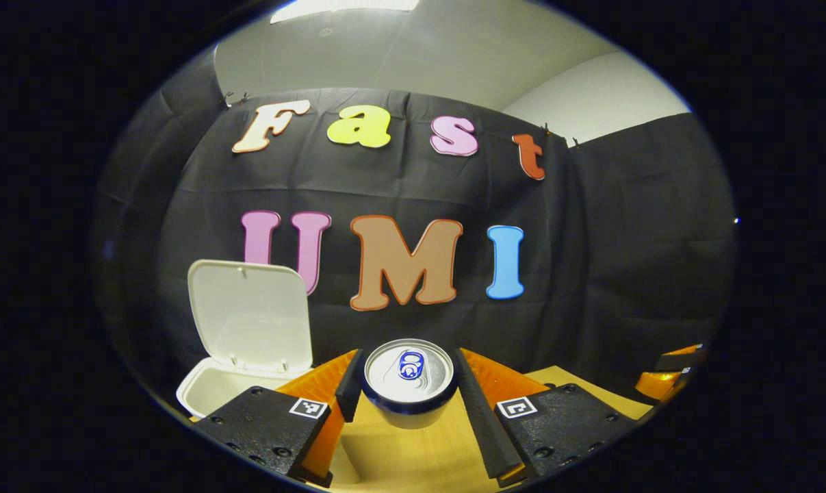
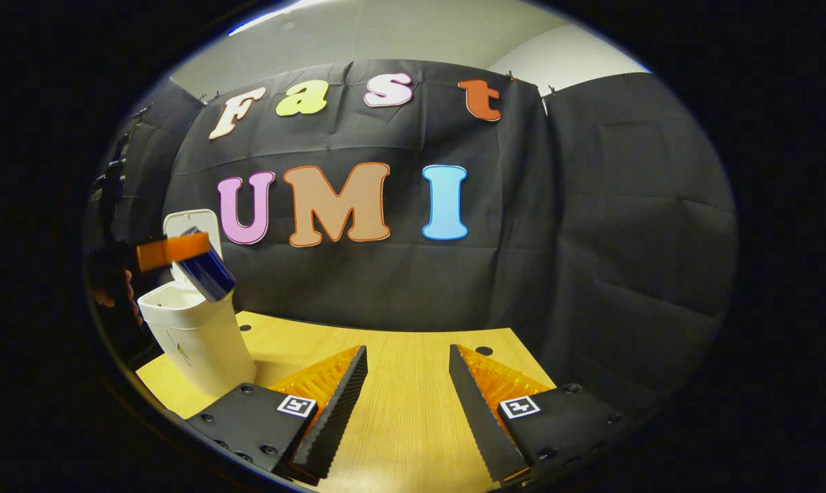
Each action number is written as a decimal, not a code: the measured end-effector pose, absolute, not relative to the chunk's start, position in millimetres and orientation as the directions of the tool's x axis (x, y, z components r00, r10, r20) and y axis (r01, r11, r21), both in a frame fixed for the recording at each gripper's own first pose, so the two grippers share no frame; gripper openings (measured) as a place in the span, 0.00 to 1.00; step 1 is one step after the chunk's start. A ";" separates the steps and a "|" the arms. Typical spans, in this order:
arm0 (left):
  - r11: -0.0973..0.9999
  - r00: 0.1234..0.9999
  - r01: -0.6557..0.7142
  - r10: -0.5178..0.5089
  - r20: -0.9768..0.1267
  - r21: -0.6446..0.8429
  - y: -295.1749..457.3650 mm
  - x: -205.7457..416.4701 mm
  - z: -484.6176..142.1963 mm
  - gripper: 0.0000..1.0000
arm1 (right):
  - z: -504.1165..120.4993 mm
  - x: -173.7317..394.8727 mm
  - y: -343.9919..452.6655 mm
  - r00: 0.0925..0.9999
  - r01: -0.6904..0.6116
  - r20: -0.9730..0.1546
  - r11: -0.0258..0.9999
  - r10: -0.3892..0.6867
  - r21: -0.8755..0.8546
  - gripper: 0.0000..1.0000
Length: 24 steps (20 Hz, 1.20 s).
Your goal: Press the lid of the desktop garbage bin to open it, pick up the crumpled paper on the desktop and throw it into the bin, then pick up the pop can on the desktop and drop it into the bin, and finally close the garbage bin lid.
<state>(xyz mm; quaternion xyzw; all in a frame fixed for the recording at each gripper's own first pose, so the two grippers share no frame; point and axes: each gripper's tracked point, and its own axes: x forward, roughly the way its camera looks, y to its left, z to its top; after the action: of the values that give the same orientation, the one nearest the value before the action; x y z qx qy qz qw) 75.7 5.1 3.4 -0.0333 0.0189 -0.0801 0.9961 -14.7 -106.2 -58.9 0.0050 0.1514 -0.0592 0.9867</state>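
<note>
Two fingers of the left gripper press on the pop can, one on each side of its wall, so in the left gripper view the can sits upright between them, its flat silvery top and pull tab facing the camera above a dark, smooth round body. The can hangs above the table, a pale wood-grain board seen below it. Ahead and to the left of this gripper stands the garbage bin, a matt white plastic box with rounded corners; its lid is swung up on the back hinge, a rounded rectangular panel standing nearly upright. By my reading the can step is in hand: no crumpled paper lies on the stretch of desktop shown here, and the can is lifted and near the bin's mouth. The next move calls for carrying the can left over the opening, then parting the fingers.

From the right gripper view, the right gripper is parted and holds nothing, its ridged inner faces well apart over bare table. Far to its left, the other gripper holds the can tilted just above the bin's open rim, the raised lid behind it. Closing that lid remains.
</note>
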 end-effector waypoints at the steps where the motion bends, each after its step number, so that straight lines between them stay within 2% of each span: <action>1: 0.988 0.990 0.140 -0.141 -0.018 -0.059 13.7 79.4 9.8 0.74 | -58.6 -15.4 -107.0 0.947 0.120 -0.300 0.993 -0.118 -0.010 0.82; 2: 0.991 0.992 0.122 -0.122 -0.008 -0.050 23.0 82.7 14.1 0.74 | -60.5 -15.6 -107.6 0.946 0.122 -0.302 0.993 -0.119 -0.011 0.82; 3: 0.994 0.995 0.103 -0.103 0.003 -0.041 31.7 85.4 17.9 0.74 | -60.8 -16.0 -107.8 0.945 0.122 -0.304 0.992 -0.120 -0.011 0.77; 4: 0.996 0.997 0.082 -0.082 0.012 -0.032 40.7 88.1 22.1 0.74 | -60.8 -16.8 -108.0 0.945 0.122 -0.304 0.992 -0.120 -0.011 0.82; 8: 1.000 1.000 0.008 -0.008 0.011 -0.016 74.3 96.1 20.1 0.74 | -63.1 -18.8 -108.3 0.944 0.121 -0.307 0.993 -0.119 -0.014 0.82; 17: 0.992 0.981 -0.126 0.126 -0.149 0.003 127.8 99.2 -48.6 0.75 | -68.6 -22.5 -103.1 0.942 0.109 -0.318 0.994 -0.109 -0.018 0.82; 19: 0.990 0.974 -0.144 0.141 -0.179 -0.003 133.7 96.7 -58.3 0.80 | -68.5 -23.6 -104.7 0.943 0.114 -0.312 0.993 -0.115 -0.023 0.82; 21: 0.988 0.973 -0.155 0.153 -0.174 0.001 136.4 95.8 -56.8 0.96 | -68.4 -23.0 -103.5 0.944 0.112 -0.310 0.993 -0.114 -0.023 0.82; 24: 0.988 0.978 -0.154 0.155 -0.136 0.024 134.6 95.7 -42.6 0.93 | -69.6 -22.7 -103.4 0.944 0.110 -0.312 0.994 -0.111 -0.021 0.82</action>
<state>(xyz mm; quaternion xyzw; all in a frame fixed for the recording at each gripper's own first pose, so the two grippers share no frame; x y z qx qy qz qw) 95.7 134.6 -42.6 0.0065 0.0688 0.0776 0.9946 -22.7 -103.4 -69.6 -0.0017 0.1585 -0.0558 0.9858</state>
